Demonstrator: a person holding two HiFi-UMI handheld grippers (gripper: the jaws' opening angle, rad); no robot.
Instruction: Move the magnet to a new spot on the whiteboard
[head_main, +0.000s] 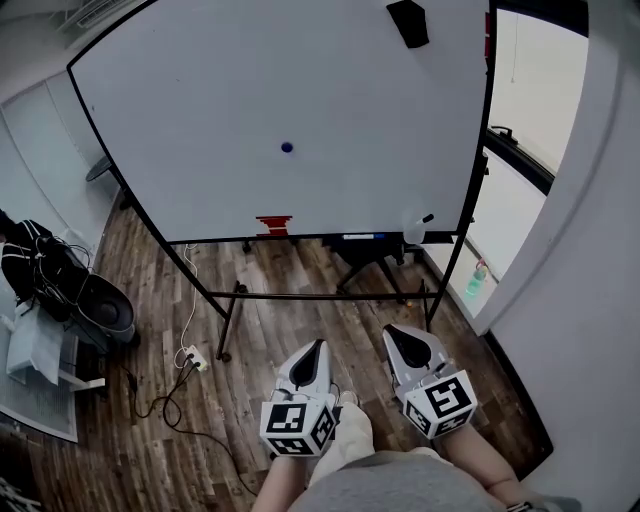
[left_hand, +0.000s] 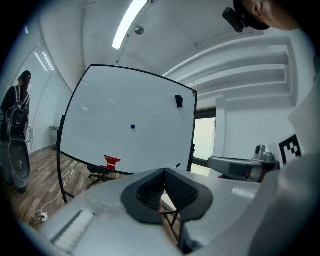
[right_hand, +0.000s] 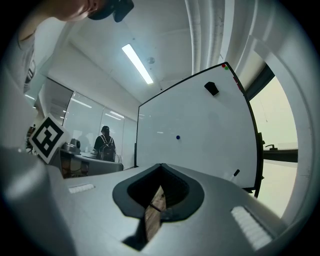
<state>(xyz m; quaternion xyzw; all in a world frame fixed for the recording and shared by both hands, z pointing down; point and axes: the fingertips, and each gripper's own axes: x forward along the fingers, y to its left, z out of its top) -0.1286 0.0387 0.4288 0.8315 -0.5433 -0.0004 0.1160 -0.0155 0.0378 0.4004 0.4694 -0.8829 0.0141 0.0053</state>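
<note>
The smooth white whiteboard, framed in thin black on a metal stand, fills the upper half of the head view. Dark wood-plank floor spreads below it. At the bottom centre, well apart from the board, the grey plastic left gripper and right gripper each have their ribbed black pads closed together on nothing. A black rectangular eraser clings at the board's upper right, and a red object sits at its bottom edge. The small round blue magnet sticks near the board's middle.

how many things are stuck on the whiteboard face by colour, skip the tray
blue: 1, small round blue magnet
black: 1, black rectangular block near the top corner
red: 1, red stepped piece near the bottom edge
total: 3
</note>
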